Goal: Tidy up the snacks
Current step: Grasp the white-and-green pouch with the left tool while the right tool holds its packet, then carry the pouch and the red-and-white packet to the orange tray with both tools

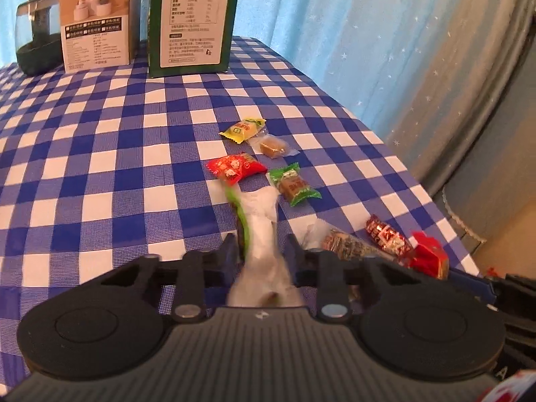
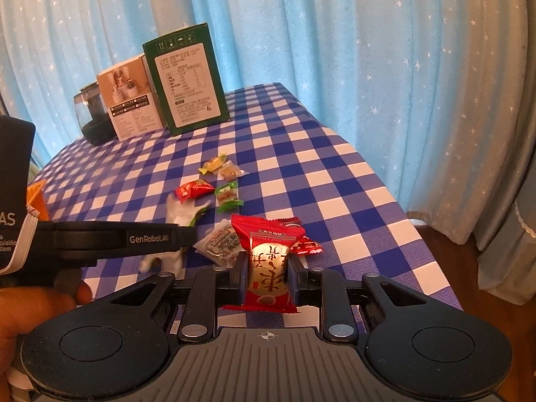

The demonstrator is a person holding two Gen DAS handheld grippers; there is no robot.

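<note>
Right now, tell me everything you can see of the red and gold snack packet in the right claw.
The red and gold snack packet is a glossy, pillow-shaped wrapper: red with crimped ends and a shiny gold centre panel bearing large red characters and a small round seal below. It stands roughly upright, one crimped end up, above the checked tablecloth. The right claw is shut on it, one pad pressing each side of its middle. Other wrapped snacks lie just behind it.

The left gripper [image 1: 263, 251] angles downward, jaws drawn in close. The right gripper [image 2: 267, 276] tilts down too, jaws nearly together. A hand [image 2: 30, 315] steadies the left one.
</note>
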